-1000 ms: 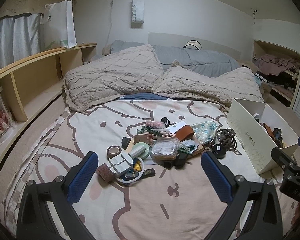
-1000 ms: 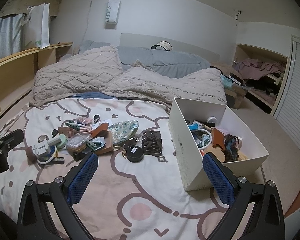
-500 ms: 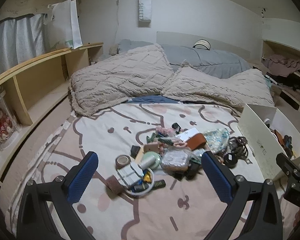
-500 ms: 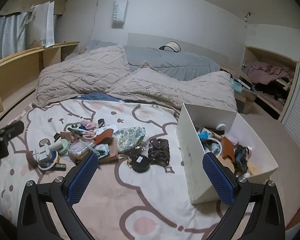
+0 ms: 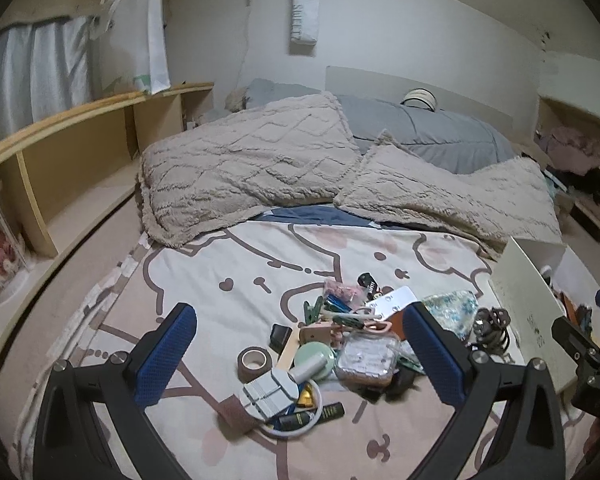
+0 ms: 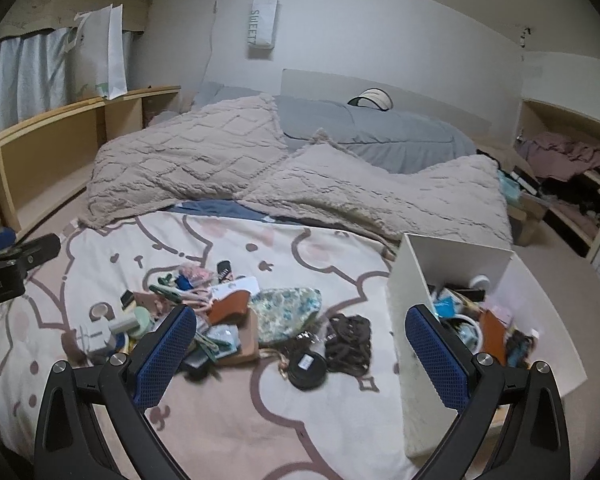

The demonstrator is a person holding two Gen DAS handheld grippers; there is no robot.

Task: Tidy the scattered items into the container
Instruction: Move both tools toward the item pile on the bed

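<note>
Both hand-held grippers, left (image 5: 299,354) and right (image 6: 300,354), gape empty above scattered clutter (image 6: 204,320) (white box (image 6: 414,344) beside).

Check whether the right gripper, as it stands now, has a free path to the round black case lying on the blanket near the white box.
Probably yes. The right gripper is open and empty, and the round black case lies just ahead between its fingers, on top with nothing over it. Only the brown hair claw and the white box sit close beside it.
</note>
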